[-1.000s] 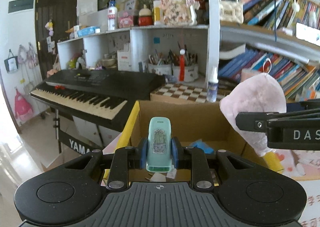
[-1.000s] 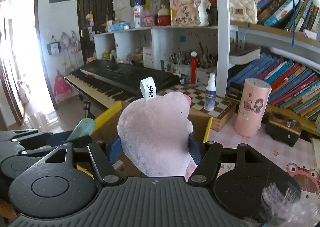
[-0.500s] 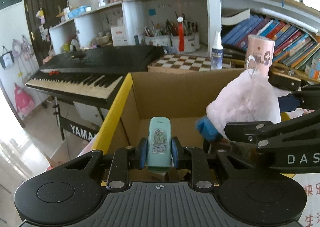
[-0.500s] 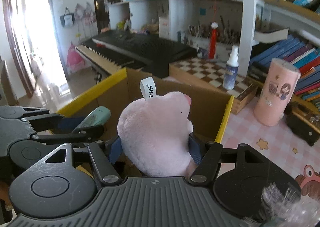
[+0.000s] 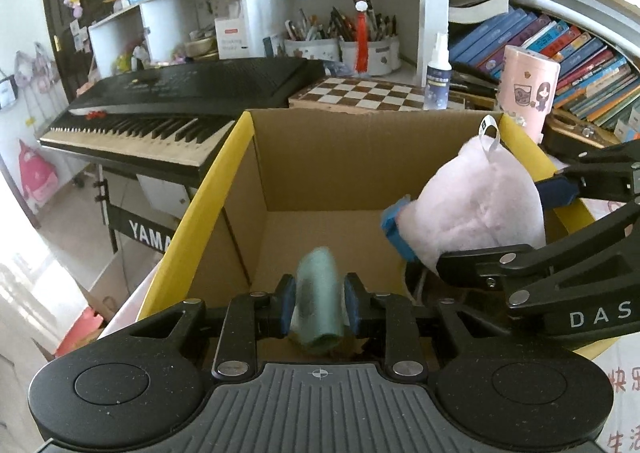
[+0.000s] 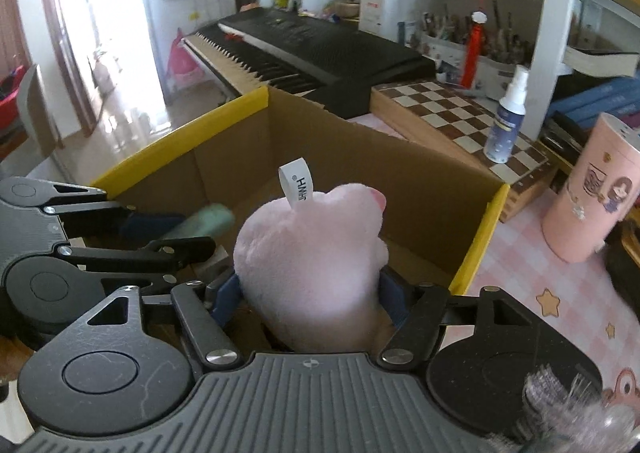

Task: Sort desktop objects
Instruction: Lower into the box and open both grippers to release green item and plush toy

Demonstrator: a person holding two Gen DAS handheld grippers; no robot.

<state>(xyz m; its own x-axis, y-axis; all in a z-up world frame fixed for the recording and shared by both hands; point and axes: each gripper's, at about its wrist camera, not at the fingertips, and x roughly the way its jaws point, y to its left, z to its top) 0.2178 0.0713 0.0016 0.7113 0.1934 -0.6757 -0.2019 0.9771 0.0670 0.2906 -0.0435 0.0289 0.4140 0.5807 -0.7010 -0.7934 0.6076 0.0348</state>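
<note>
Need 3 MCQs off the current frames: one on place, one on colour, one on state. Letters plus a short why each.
1. Where do both grippers hover?
A. over the open cardboard box
B. over the keyboard
C. over the chessboard

2. What colour is the box's top-edge tape?
A. red
B. yellow
C. white

3. What is the right gripper doing?
A. open and empty
B. shut on a spray bottle
C. clamping the pink plush toy

Key: 1 A, box walls surround both grippers in both views. 2 B, yellow strips run along the rims. 3 C, the blue pads press the plush on both sides, while the blurred mint-green stapler sits between the left gripper pads.
</note>
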